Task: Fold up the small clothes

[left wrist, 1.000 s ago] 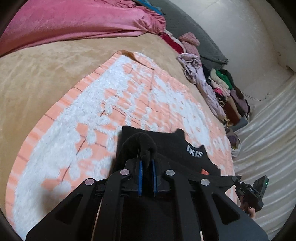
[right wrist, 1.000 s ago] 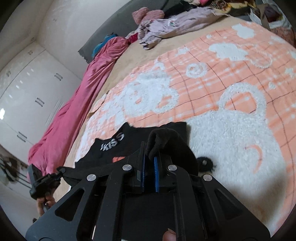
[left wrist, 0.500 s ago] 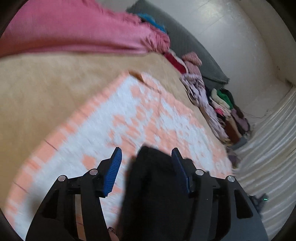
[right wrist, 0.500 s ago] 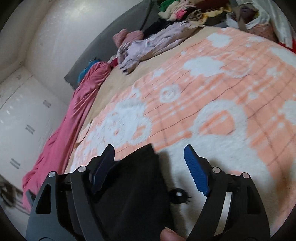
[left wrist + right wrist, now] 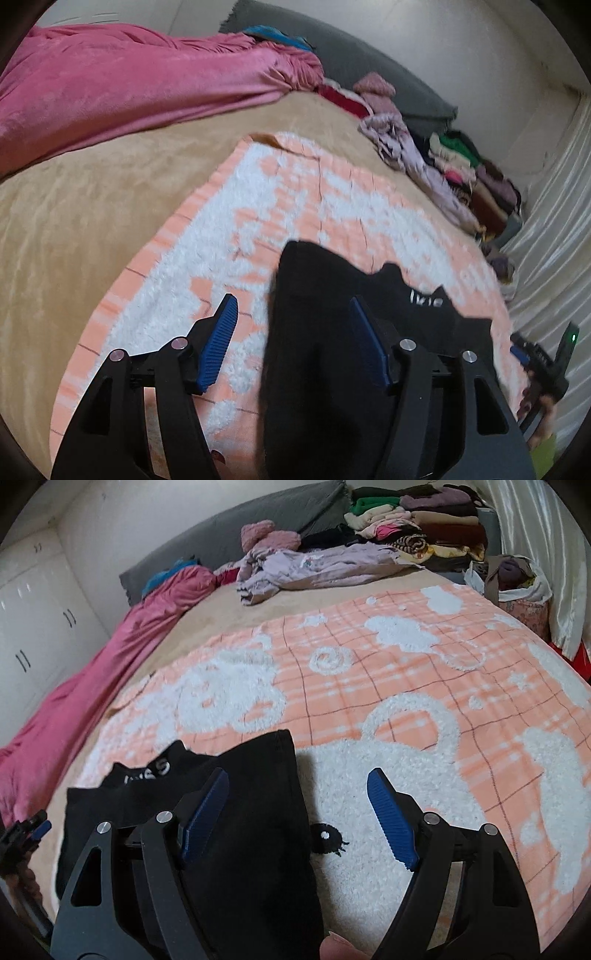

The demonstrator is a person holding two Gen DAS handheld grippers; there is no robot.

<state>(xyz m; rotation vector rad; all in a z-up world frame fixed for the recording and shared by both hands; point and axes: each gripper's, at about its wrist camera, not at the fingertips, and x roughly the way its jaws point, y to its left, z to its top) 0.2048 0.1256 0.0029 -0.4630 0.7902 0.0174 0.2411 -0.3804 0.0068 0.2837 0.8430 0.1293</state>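
The bed point(image 5: 236, 602) carries an orange-and-white blanket point(image 5: 406, 686); the black garment point(image 5: 255, 812) lies flat on its near edge. I judge the plush pile may drag the cloth and spoil the next fold. My left tool point(image 5: 291, 341) and right tool point(image 5: 297, 818) are both spread wide, gripping nothing. One white bag point(image 5: 532, 587) at the far corner holds bundled fabric, kind unclear.
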